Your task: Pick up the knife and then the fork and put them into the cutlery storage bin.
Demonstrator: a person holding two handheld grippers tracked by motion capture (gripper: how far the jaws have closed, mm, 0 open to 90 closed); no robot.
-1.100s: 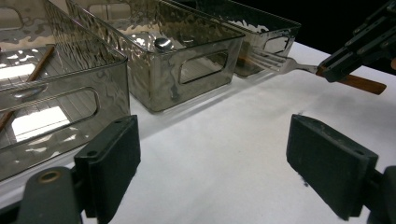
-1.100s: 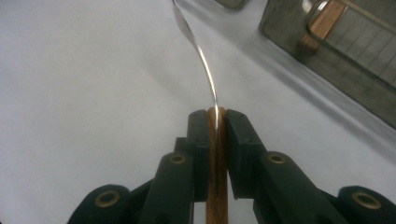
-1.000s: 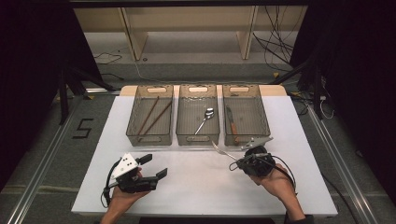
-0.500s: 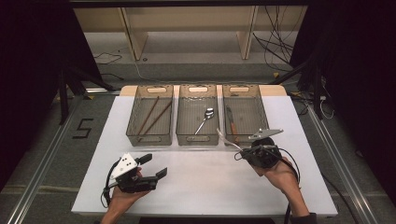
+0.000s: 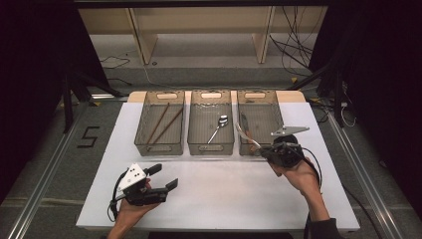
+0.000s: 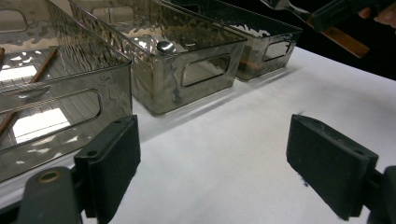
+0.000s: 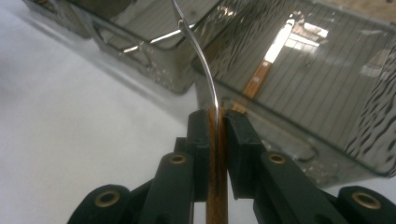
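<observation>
A dim room with pale wooden shelving at the top of the high view surrounds a table (image 5: 219,199) covered in smooth matte white. Across the middle of that view stand three rectangular bins of smoky, rippled clear plastic with cut-out handles. The left bin (image 5: 159,148) holds thin brown sticks, the middle bin (image 5: 211,147) a shiny metal spoon (image 5: 219,127), and the right bin (image 5: 249,149) a utensil with a wooden handle.

At the right centre, the right hand-held gripper (image 5: 262,151) is clamped on the brown wooden handle of a fork (image 5: 245,135); its curved, polished metal neck rises over the near wall of the right bin. In the right gripper view, the black jaws press the handle from both sides.

At the lower left, the left hand-held gripper (image 5: 165,178) hangs over bare table, its flat black rubbery pads (image 6: 116,158) wide apart with nothing between them.
</observation>
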